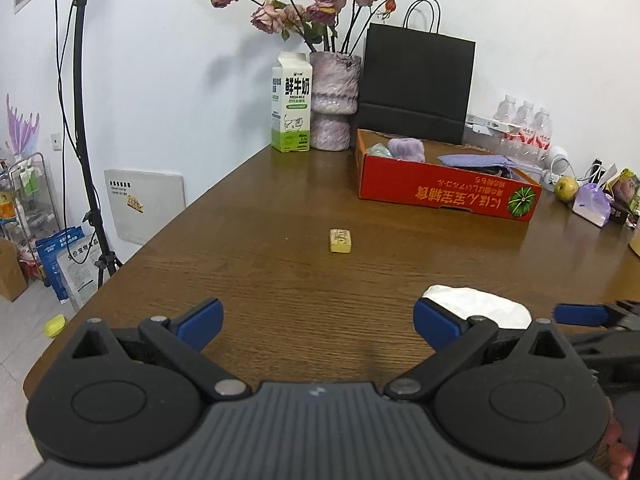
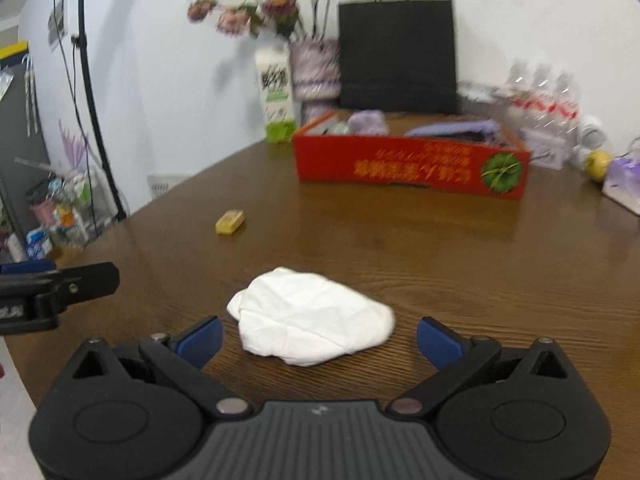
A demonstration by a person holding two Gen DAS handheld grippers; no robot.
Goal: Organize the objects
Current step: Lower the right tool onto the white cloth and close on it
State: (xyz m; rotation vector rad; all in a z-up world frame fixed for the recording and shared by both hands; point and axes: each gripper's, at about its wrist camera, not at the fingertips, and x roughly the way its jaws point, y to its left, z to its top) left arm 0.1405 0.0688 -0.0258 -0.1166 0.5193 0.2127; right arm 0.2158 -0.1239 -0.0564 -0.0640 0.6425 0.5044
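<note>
Right hand-held gripper [image 2: 319,340] wide, empty; crumpled white tissue [image 2: 312,316] on bench [image 2: 460,264] just ahead between its fingers. Left hand-held gripper [image 1: 318,322] wide too, yellow block [image 1: 341,240] farther ahead. Best push forward low, centre the wad, close gently, then carry to red box [image 2: 408,170] beyond.

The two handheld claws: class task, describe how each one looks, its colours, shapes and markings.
Both look alike. The left claw and right claw each have a dark grey ribbed body bearing a small pale logo, two round black housings, black linkage arms with silver pivot pins, and blue fingertip pads. No cables or sleeves show.
</note>
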